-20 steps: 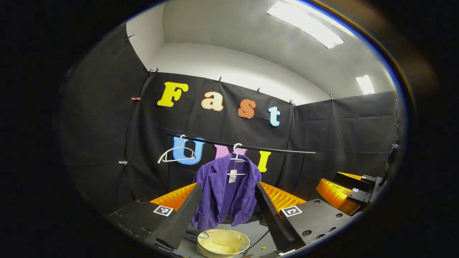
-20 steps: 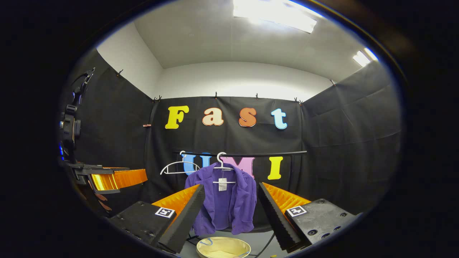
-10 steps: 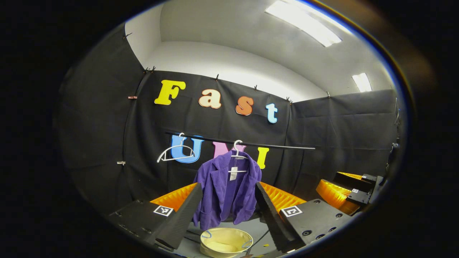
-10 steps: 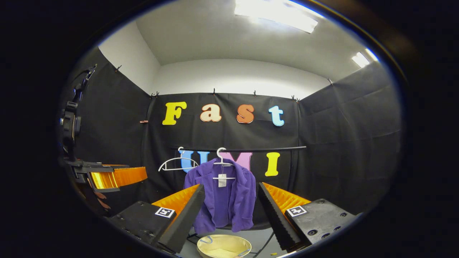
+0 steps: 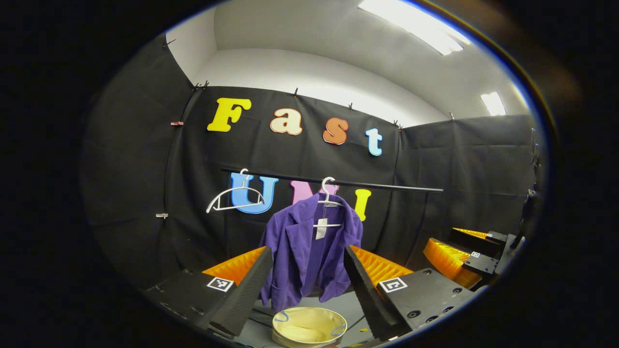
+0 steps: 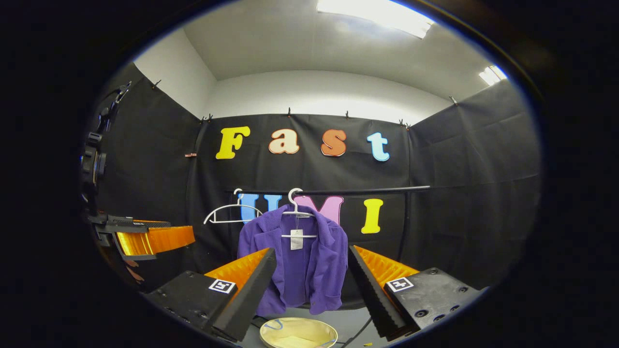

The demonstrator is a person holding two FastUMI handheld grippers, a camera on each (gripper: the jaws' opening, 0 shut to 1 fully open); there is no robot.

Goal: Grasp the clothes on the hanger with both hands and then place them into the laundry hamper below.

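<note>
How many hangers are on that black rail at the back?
2. An empty white hanger hangs near the rail's left end. A second white hanger beside it carries the purple jacket, above the laundry hamper. None seem hidden.

I saw the jacket [image 5: 309, 251] hanging on the rail [image 5: 377, 185], right of a bare hanger [image 5: 234, 199], above the hamper [image 5: 309, 326].

Bright ceiling panels [image 5: 413, 26] glare overhead; the black cloth wall [image 6: 474, 159] stays dim; fisheye bends edges; focus sharp.
</note>
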